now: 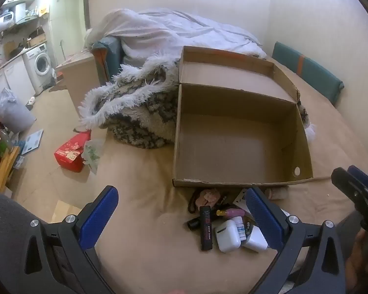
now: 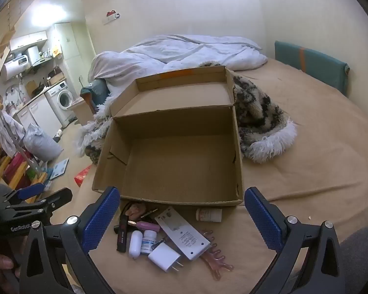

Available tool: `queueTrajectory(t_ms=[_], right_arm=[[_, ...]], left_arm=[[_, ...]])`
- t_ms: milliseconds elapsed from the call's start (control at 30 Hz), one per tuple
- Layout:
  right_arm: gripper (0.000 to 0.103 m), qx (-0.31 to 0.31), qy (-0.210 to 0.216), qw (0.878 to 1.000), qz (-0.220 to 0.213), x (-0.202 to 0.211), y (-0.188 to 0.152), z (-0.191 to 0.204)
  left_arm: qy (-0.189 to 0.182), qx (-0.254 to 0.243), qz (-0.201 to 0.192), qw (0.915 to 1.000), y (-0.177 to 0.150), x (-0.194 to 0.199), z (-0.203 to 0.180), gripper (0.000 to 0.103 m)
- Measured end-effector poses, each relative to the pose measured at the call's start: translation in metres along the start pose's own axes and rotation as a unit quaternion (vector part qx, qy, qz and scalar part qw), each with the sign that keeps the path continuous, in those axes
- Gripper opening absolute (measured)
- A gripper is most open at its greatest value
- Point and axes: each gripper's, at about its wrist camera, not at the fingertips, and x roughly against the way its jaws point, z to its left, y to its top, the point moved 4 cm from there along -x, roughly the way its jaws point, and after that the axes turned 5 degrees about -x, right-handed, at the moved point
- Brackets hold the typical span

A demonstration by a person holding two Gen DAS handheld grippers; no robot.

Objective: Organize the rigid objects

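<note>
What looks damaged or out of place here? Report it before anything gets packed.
The open brown cardboard box is worn: its front edge is ragged and a side flap has come loose inside. The small items, such as the white plug adapter, lie heaped on the tan bedsheet outside it.

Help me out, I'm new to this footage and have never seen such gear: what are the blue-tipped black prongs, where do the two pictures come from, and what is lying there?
No robot here: a person carries a hand-held gripper in each hand, each with a camera looking along its two blue-padded fingers. One picture comes from the left hand-held gripper, the other from the right hand-held gripper. Both stand open and hold nothing. On the tan bedsheet sits an open, empty brown cardboard box. In front of it lies a small pile: a white earbud case, a white plug charger, a small white pill bottle and a pink plastic hair claw.
</note>
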Motion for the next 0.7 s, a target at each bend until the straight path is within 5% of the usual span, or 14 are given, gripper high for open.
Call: queueTrajectory(t_ms=[700], right_arm=[[0.103,0.001,-0.004,1.0,0.001,-0.001,0.0008,-0.0048]], left_arm=[[0.004,0.0,-0.005,1.0,0.0011,0.0005,-0.0013,0.103]])
